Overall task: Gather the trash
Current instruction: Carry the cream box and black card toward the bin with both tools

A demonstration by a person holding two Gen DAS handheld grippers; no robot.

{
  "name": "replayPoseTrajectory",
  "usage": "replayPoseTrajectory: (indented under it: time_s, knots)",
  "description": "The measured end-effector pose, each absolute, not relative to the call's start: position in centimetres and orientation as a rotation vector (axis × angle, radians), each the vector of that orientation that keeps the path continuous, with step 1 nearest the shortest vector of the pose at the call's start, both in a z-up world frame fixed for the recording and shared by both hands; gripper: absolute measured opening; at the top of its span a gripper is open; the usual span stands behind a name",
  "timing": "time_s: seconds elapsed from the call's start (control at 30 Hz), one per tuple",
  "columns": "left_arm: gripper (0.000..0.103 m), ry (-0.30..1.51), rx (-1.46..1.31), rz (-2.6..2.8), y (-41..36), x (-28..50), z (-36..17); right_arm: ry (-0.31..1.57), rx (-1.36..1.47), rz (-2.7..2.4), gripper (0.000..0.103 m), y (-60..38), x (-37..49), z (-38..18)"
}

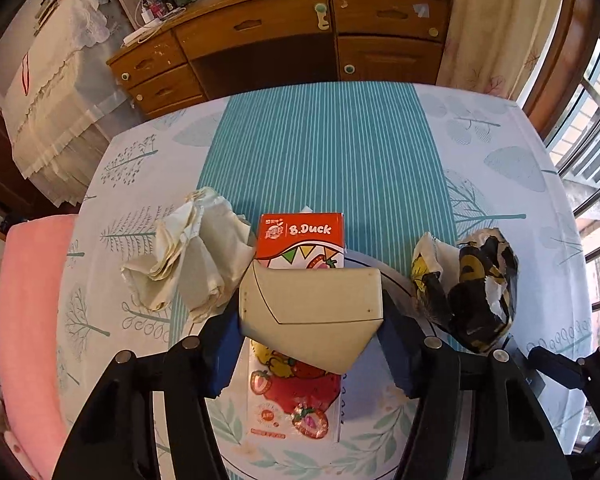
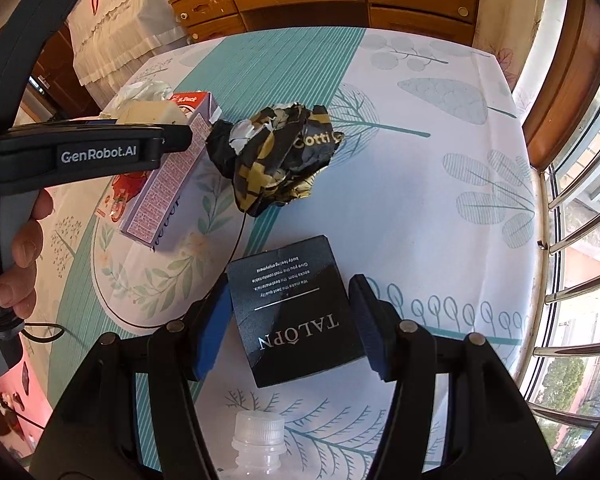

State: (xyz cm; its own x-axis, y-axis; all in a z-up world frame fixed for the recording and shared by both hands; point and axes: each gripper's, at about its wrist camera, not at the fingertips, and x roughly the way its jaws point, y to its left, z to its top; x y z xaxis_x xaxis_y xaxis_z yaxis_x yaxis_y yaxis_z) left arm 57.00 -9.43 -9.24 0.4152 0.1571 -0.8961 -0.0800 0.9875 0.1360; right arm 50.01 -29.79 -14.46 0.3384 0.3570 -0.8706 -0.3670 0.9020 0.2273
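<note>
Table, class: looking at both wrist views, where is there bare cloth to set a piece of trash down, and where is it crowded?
Free: the far striped runner beyond the B.Duck carton, and the white leaf-print cloth right of the crumpled Cotti bag, towards the window. Crowded: the near middle, where crumpled paper, carton, bag and black TALOPN box cluster.

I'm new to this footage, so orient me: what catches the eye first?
The left gripper straddles a cream box above a red B.Duck carton. The right gripper flanks a black TALOPN box. A crumpled black-and-gold bag lies between the cartons.
</note>
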Motion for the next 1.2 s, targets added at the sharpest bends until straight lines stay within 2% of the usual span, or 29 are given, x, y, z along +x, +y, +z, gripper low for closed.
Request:
replayPoseTrajectory:
  time_s: [0.3, 0.6, 0.93, 1.2]
  knots:
    - [0.062, 1.067, 0.058, 0.105, -8.1, 50.7, -5.0, 1.070, 0.024, 0.464, 0.055, -29.0, 46.9, -10.9]
    - [0.062, 1.027, 0.053, 0.027, -5.5, 40.5, -0.5, 0.984, 0.081, 0.421, 0.055, -26.7, 39.7, -5.4]
    - [0.062, 0.958, 0.095, -0.109, 0.8, 26.4, 3.3, 0.942, 0.210, 0.296, 0.055, -21.1, 25.5, -1.9]
    - [0.062, 0.990, 0.134, -0.247, 4.8, 15.7, 1.6, 0.964, 0.290, 0.227, 0.055, -15.8, 12.9, -2.9]
